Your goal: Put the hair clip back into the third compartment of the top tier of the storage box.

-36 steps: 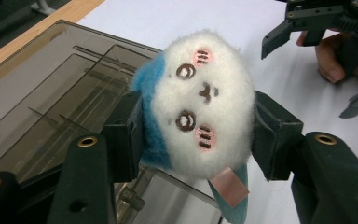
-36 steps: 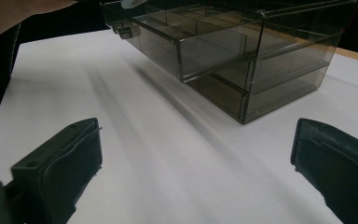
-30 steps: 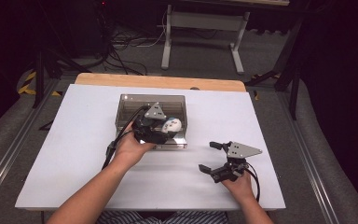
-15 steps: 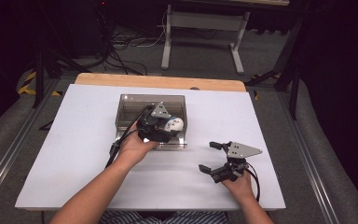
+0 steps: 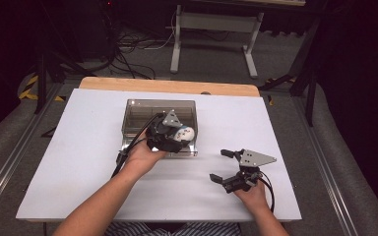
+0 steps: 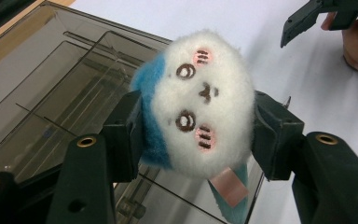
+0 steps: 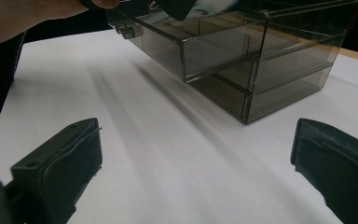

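White-blue plush toy (image 6: 200,102), clamped, above smoky drawer box (image 5: 142,114)

lab or test bay, dark room, white table (image 5: 78,162) on wooden bench, loose cables on floor (image 5: 133,49), metal equipment stand (image 5: 216,29)

Plush toy (image 6: 200,102): fluffy white and blue pile, stitched face. Drawer box (image 5: 142,115): smoky clear plastic, glossy and smooth. Gripper jaws: matt black plastic. Table (image 5: 78,162): matt white top, bare wood at far edge.

No readable text or labels
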A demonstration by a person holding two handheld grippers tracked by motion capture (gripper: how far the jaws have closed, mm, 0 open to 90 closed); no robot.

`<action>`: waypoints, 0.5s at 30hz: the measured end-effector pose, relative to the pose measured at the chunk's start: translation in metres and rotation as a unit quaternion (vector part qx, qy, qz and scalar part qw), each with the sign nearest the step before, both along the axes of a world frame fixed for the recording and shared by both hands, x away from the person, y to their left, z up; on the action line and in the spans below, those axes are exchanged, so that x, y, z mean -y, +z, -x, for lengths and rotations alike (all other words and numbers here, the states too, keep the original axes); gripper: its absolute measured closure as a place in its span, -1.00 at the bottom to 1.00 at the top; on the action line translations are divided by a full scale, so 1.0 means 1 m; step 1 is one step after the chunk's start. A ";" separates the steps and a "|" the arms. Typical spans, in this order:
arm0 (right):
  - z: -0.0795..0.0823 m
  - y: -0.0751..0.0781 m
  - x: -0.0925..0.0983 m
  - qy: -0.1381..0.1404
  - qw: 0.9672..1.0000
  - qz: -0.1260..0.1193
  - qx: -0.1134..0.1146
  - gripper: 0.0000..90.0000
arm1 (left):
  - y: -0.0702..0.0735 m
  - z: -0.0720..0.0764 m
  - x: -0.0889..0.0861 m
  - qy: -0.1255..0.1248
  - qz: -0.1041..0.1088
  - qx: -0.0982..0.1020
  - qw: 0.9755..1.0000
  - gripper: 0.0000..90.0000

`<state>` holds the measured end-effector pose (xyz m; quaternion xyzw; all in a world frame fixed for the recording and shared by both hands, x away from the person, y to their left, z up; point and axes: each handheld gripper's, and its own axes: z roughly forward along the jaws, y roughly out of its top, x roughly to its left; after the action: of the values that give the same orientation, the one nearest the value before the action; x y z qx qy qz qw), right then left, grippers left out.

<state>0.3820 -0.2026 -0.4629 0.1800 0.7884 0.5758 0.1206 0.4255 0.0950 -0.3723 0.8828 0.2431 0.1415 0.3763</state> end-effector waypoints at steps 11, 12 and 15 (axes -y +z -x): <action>0.000 0.000 0.000 0.000 1.000 0.001 0.000 -0.95 | -0.002 0.001 0.002 0.002 -0.003 -0.005 1.000 -0.04; 0.000 0.000 0.000 0.000 1.000 0.002 0.001 -0.94 | -0.002 0.001 0.002 0.002 -0.003 -0.005 1.000 -0.04; 0.000 0.000 0.000 0.000 1.000 0.002 0.000 -0.94 | -0.002 0.001 0.003 0.002 -0.006 -0.007 1.000 -0.04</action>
<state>0.3819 -0.2024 -0.4630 0.1793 0.7897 0.5741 0.1212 0.4250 0.0920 -0.3745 0.8854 0.2469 0.1375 0.3690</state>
